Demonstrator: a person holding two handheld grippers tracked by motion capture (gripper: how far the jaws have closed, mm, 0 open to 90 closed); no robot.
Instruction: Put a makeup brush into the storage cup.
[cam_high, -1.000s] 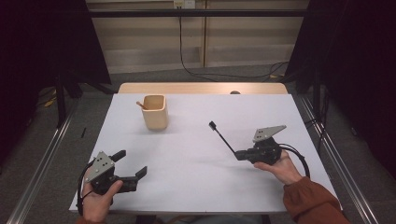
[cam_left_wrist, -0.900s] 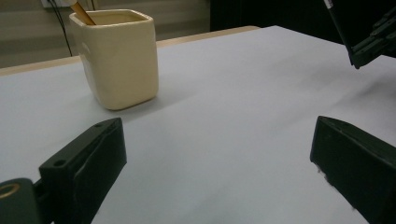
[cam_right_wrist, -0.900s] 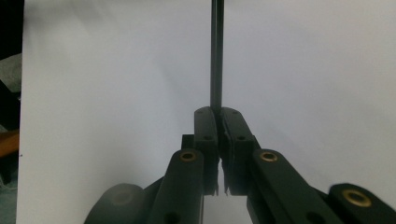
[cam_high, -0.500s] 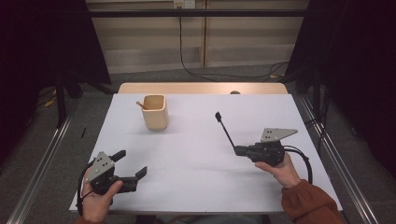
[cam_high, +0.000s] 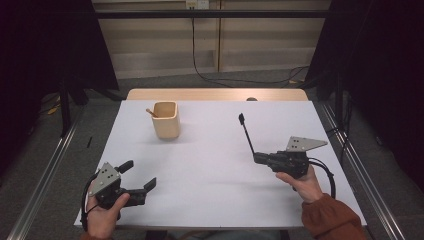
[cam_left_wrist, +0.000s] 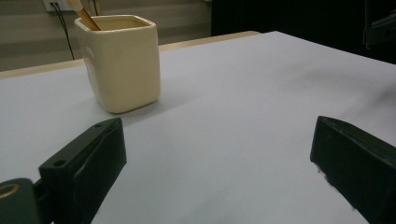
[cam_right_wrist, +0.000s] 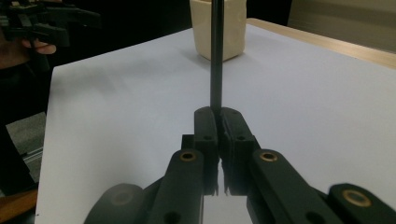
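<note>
White table (cam_high: 210, 190); black stick (cam_high: 246, 134) between right tongs (cam_high: 258, 158)

From my remote seat I can read no words, labels, brands or numbers anywhere: the cream cup (cam_high: 166, 120) near the far left of the white table (cam_high: 210, 165) is blank, the grey plates on the left gripper (cam_high: 137, 182) and the right gripper (cam_high: 257, 158) carry plain holes and no marking, and the black stick (cam_high: 246, 134) bears no print.
</note>
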